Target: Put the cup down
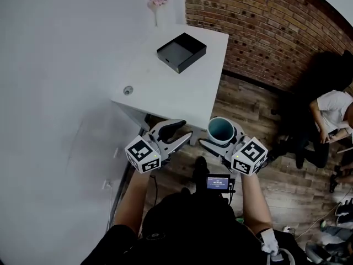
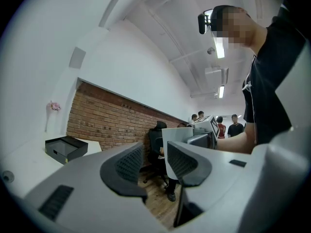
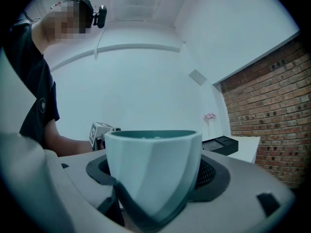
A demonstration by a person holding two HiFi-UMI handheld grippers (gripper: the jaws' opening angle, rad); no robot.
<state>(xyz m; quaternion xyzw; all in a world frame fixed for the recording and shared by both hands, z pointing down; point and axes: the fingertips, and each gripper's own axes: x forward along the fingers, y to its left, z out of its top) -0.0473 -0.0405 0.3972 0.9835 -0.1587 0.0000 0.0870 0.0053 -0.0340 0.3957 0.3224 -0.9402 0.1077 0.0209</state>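
1. The right hand-held gripper (image 1: pixel 222 138) clamps the cup (image 1: pixel 222 128), white outside and teal inside, upright with a pad on each side. It is off the table (image 1: pixel 182 90), in the air just short of the table's near edge and above the wooden floor (image 1: pixel 251 112).
2. The left hand-held gripper (image 1: pixel 185 130), level with it and also just short of the table's near edge, has its jaws parted with nothing between them.
3. Toward the table's far end lies an open black box (image 1: pixel 181 52).
4. Beyond the table's far edge, pink flowers (image 1: pixel 159 2) stand against the white wall; a brick wall (image 1: pixel 265 26) runs along the table's right side.
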